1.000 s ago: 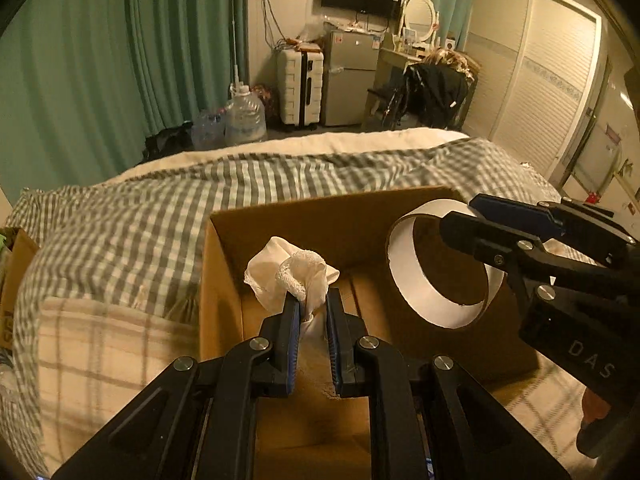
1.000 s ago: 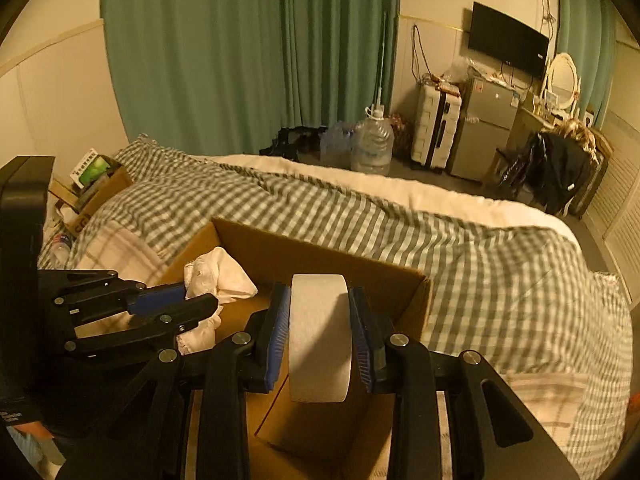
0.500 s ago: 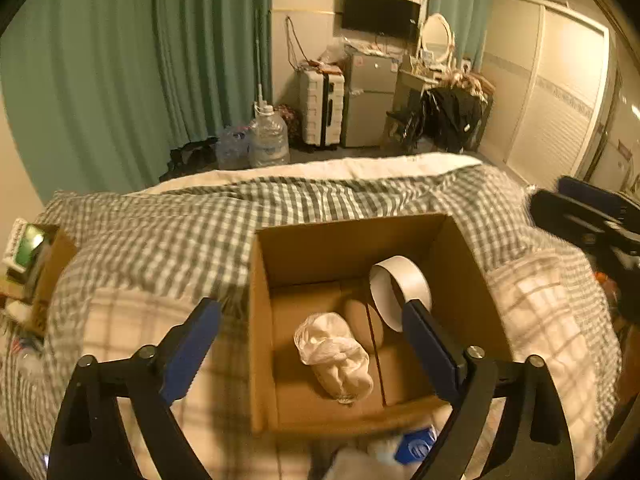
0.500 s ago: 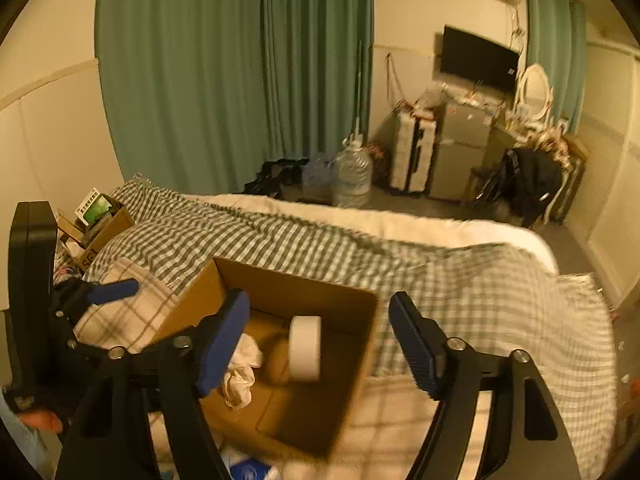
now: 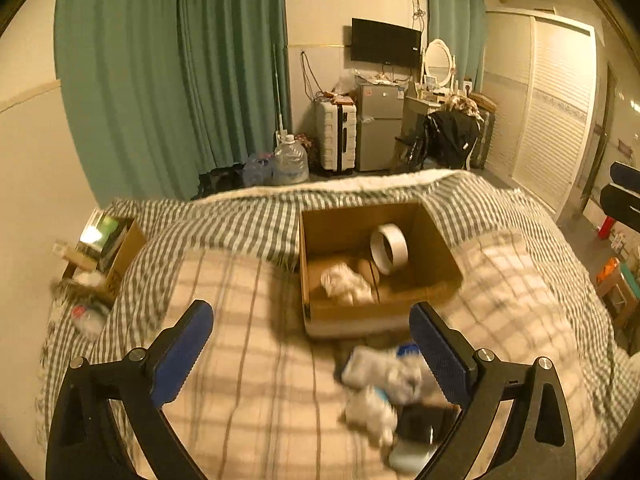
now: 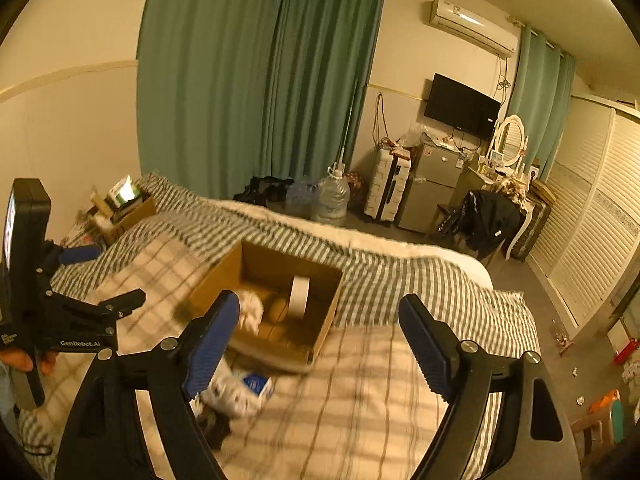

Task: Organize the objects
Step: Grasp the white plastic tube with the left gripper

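An open cardboard box (image 5: 440,240) (image 6: 332,304) sits on the checked bed. Inside it a white tape roll (image 5: 389,249) (image 6: 298,297) stands on edge and a crumpled white cloth (image 5: 346,288) (image 6: 250,314) lies to its left. My left gripper (image 5: 314,354) is open and empty, above the bed in front of the box. My right gripper (image 6: 320,344) is open and empty, raised to the right of the box. A blurred pile of loose items (image 5: 390,392) (image 6: 236,392), white, blue and black, lies on the bed in front of the box.
A second cardboard box (image 5: 116,248) with clutter sits off the bed's left side. Water bottles (image 5: 286,164), a suitcase, a small fridge and a dressing table stand by the far wall. My left gripper's body (image 6: 64,320) shows at the right wrist view's left edge.
Both grippers let go of the cloth and the tape roll into the box, opened wide, and have pulled up and back from it.
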The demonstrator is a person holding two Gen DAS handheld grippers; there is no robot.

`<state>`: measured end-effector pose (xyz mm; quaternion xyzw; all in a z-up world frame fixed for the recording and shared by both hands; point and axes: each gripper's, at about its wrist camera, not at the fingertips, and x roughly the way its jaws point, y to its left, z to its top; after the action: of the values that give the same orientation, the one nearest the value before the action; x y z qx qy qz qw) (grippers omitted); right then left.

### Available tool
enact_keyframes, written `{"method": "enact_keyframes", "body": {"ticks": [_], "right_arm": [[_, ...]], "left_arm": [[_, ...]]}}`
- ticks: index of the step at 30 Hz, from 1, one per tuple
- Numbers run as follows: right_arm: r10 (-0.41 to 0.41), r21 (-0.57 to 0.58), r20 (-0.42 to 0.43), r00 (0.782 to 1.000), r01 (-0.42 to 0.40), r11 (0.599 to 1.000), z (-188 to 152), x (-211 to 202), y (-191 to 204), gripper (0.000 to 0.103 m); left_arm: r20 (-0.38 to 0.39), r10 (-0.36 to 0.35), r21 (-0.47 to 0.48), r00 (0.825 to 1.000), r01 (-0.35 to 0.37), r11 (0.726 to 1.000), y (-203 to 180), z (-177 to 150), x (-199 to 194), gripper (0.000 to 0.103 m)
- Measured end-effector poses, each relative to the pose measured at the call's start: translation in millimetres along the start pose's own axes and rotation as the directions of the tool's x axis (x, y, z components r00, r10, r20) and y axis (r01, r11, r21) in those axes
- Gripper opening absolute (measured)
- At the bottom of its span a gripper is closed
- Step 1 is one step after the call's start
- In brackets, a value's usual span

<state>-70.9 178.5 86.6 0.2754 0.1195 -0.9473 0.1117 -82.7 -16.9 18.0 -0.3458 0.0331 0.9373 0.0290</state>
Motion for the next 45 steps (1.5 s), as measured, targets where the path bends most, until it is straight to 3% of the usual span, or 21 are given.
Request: {"method": "enact_keyframes", "body": {"ticks": [6,12,18,20,22,25,27,28,30,31,32,36,42,43,45], "right_arm": [[-0.01,0.017,-0.065,0.998,0.011,1.0,-73,1,20,0.082],[-0.013,0.102,-0.181,0.983,0.032,0.994,-144,23,27,0.082],[-0.023,0.108,-0.247,0.969,0.051,0.993,-172,33,27,0.082],[-0.028,0.117,-0.254,0.967,0.06,0.991,-175,33,24,0.082],[-0.026,0.125,-0.258,0.966,0.06,0.99,-176,34,22,0.082],[-0.026,0.125,-0.258,0.966,0.06,0.99,-175,34,25,0.082],[-0.023,0.128,-0.262,0.965,0.059,0.99,-177,36,25,0.082],[-0.024,0.128,-0.265,0.964,0.06,0.99,-178,36,25,0.082],[-0.027,0.133,-0.271,0.962,0.065,0.989,-180,37,25,0.082],[-0.027,0.133,-0.271,0.962,0.066,0.989,-180,37,25,0.082],[-0.026,0.133,-0.271,0.962,0.065,0.989,-181,37,26,0.082],[-0.034,0.126,-0.268,0.963,0.07,0.99,-180,34,27,0.082],[-0.03,0.107,-0.255,0.967,0.059,0.992,-173,33,33,0.082],[-0.026,0.102,-0.25,0.968,0.053,0.993,-170,34,36,0.082],[-0.014,0.078,-0.24,0.971,0.033,0.996,-163,38,45,0.082]], "left_arm": [[-0.03,-0.037,-0.05,0.999,0.035,0.998,-16,-64,-3,0.101],[-0.141,-0.052,-0.014,0.989,0.05,0.999,-46,-120,18,0.101],[-0.183,-0.083,0.037,0.98,0.091,0.995,-60,-153,8,0.099],[-0.205,-0.096,0.075,0.974,0.113,0.991,-68,-159,8,0.094],[-0.246,-0.121,0.118,0.962,0.153,0.981,-79,-163,15,0.092],[-0.359,-0.187,0.157,0.915,0.256,0.954,-98,-177,36,0.092],[-0.391,-0.207,0.145,0.897,0.283,0.948,-103,-181,47,0.092],[-0.4,-0.24,0.118,0.884,0.31,0.944,-102,-179,51,0.086],[-0.407,-0.313,0.058,0.858,0.366,0.929,-96,-176,54,0.063],[-0.4,-0.359,0.033,0.843,0.405,0.914,-94,-175,52,0.044],[-0.391,-0.377,0.03,0.84,0.421,0.907,-93,-175,48,0.025],[-0.363,-0.388,0.033,0.847,0.428,0.903,-91,-171,28,0.015],[-0.266,-0.463,-0.105,0.845,0.452,0.886,-45,-142,5,0.012],[-0.252,-0.465,-0.126,0.849,0.448,0.885,-38,-135,4,0.012],[-0.227,-0.43,-0.138,0.874,0.408,0.903,-25,-122,8,0.012]]}}
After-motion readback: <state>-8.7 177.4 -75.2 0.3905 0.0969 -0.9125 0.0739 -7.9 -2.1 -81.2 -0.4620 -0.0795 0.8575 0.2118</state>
